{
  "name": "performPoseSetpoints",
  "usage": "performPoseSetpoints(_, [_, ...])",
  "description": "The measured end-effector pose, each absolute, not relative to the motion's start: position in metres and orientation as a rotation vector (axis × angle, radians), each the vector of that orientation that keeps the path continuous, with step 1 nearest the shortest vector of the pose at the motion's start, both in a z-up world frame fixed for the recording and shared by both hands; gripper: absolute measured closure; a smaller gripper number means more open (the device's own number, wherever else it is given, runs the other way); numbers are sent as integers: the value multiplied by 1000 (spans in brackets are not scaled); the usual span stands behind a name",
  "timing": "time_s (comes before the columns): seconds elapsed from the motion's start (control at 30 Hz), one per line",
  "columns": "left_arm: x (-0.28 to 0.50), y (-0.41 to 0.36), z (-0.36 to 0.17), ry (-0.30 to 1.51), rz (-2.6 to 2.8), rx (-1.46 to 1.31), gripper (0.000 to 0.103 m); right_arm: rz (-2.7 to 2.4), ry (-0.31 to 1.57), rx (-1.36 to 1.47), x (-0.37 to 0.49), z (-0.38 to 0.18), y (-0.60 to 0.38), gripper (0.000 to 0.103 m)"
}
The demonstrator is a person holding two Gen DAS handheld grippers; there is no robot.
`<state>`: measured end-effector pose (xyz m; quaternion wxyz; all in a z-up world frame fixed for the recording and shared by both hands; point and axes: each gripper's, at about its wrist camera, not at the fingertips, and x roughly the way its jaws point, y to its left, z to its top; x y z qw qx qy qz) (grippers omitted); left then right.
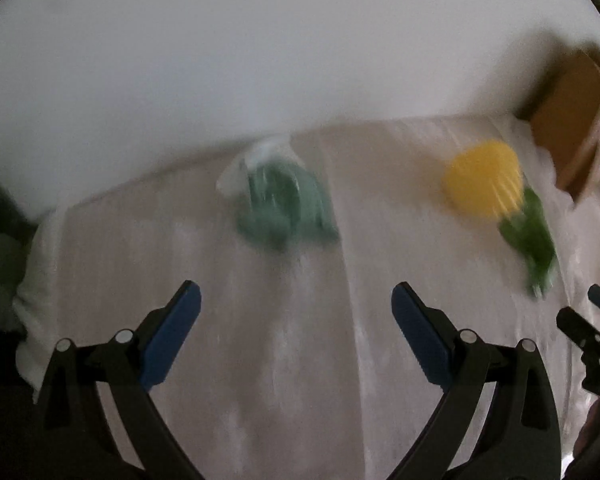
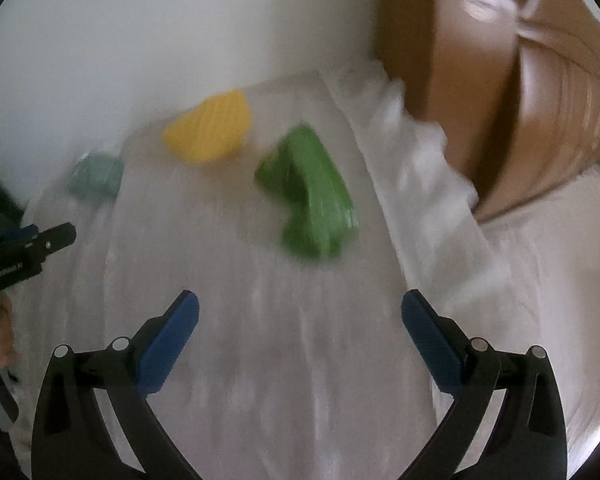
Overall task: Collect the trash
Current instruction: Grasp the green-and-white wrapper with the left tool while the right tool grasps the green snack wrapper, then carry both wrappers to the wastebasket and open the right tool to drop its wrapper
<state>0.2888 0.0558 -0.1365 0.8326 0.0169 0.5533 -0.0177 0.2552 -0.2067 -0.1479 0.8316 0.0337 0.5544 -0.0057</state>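
Two grippers, left [image 1: 296,322] and right [image 2: 300,326], jaws wide apart, empty; no legible writing.

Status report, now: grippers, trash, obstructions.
Left gripper open, empty. Right gripper open, empty. Teal piece, yellow piece, green piece on white cloth, untouched. Cardboard box at right; path clear.

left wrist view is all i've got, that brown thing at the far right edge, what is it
Observer: An open cardboard box lying on its side; the right wrist view shows its opening.
Operator: green piece is half hidden behind the yellow one, what shape
Observer: The green piece lies clear of the yellow piece there, a chunky, bent lump.
Operator: right gripper open?
Observer: Yes, the right gripper is open and empty, short of the green piece.
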Motion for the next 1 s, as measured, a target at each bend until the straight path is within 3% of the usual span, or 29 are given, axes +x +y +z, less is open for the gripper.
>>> performPoseSetpoints(0.2, [335, 59, -166, 1231, -8, -12, 13, -18, 1229, -30, 302, -173, -197, 13])
performPoseSetpoints(0.3, [347, 61, -176, 1249, -7, -54, 24, -12, 1237, -49, 308, -180, -194, 28])
performPoseSetpoints(0.37, [353, 61, -179, 1251, -13, -70, 39, -11, 1240, -37, 309, -182, -195, 39])
performPoseSetpoints(0.43, [358, 59, -180, 1243, -12, -68, 45, -5, 1240, -19, 308, -182, -197, 55])
performPoseSetpoints(0.5, [360, 59, -179, 1239, -27, -74, 45, -3, 1234, -17, 309, -179, -197, 63])
performPoseSetpoints(0.8, [322, 78, -147, 1157, -30, -51, 47, 26, 1175, 64, 274, -156, -208, 64])
performPoseSetpoints(1.0, [256, 91, -127, 1141, -22, -55, 47, 77, 1157, 154, 207, -143, -207, 64])
